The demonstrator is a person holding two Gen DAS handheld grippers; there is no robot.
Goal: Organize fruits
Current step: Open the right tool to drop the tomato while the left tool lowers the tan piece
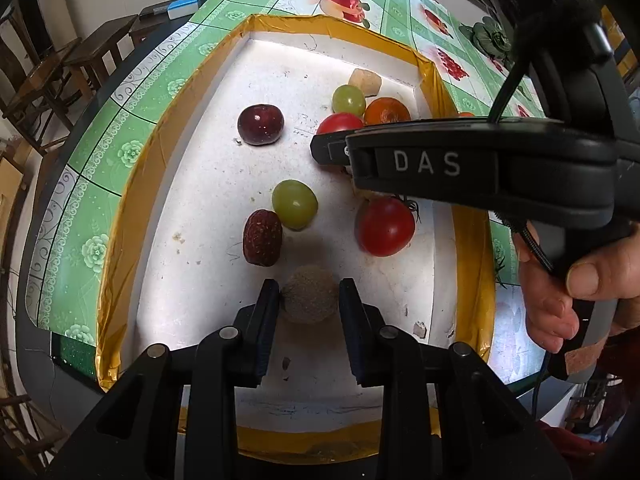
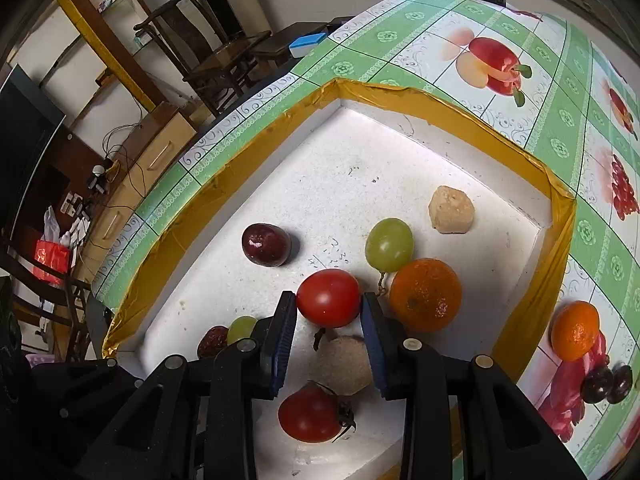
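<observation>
Both grippers close on fruit in the white tray.

The left hand-held gripper (image 1: pixel 309 292) brackets a fuzzy brown fruit (image 1: pixel 309 295) at the tray's (image 1: pixel 168 128) near edge, fingers half open, not clearly touching. The right hand-held gripper (image 2: pixel 329 308) touches a red tomato (image 2: pixel 328 298) mid-tray; squeeze gently and lift straight up, as the orange (image 2: pixel 425 295) sits just beside.

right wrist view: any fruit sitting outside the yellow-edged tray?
Yes, a small orange mandarin and two dark round plums rest on the fruit-print tablecloth, beyond the yellow-taped foam tray rim.

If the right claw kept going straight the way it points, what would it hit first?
The red tomato: it already sits between the right claw fingertips, whose pads look to be at or almost at its sides. Beyond it lie the green grape and the orange, though depth is unclear.
</observation>
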